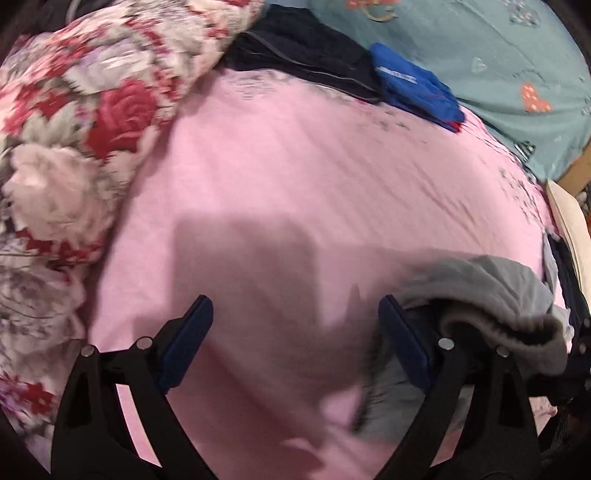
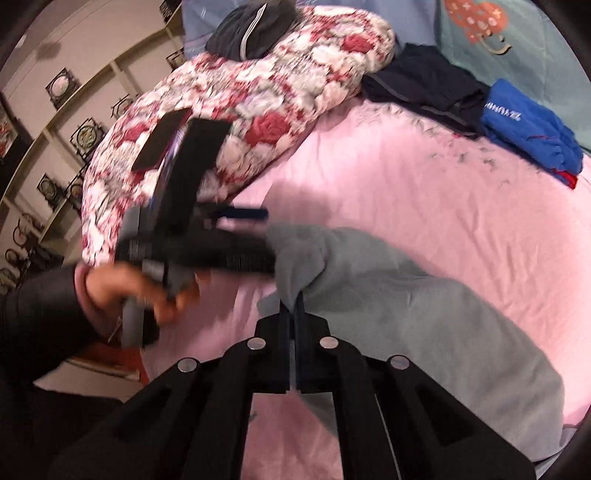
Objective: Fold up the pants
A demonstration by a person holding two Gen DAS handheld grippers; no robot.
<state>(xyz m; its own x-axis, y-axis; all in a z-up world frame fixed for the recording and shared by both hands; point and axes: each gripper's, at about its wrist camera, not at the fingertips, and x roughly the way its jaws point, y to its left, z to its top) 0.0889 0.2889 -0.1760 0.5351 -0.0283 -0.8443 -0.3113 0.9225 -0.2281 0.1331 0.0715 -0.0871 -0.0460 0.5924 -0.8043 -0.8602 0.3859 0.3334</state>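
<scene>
Here the right gripper [image 2: 294, 299] had its fingers [image 2: 283, 325] pressed nearly together, pinching a bunched edge of the grey pants [image 2: 424, 314]. From that pinch the pants spread away across the pink bedsheet [image 2: 461, 192], lying mostly flat with a raised fold right at the fingers.

The left gripper [image 1: 295, 325] stood with its fingers [image 1: 184, 343] wide apart and nothing between them; only pink sheet showed in the gap. In the left wrist view a rumpled grey edge of the pants [image 1: 491, 295] lay against the outer side of one blue pad, draped over that finger's arm rather than gripped. In the right wrist view the left gripper [image 2: 243, 236] appeared blurred, held by the person's left hand [image 2: 122, 295] in a dark sleeve, its tips reaching the same bunched end of the pants.

Beyond the pants, at the far side of the pink sheet, a folded dark garment [image 2: 428, 88] lay beside a folded blue garment [image 2: 528, 129] with white lettering, the two touching. A floral quilt [image 2: 240, 99] was heaped along the sheet's edge beside the dark garment, with another dark garment with white stripes [image 2: 251, 33] on top of it. Past the folded clothes lay a teal cover [image 1: 480, 48] with small prints. Behind the quilt stood a wall with shelving [image 2: 74, 122]
</scene>
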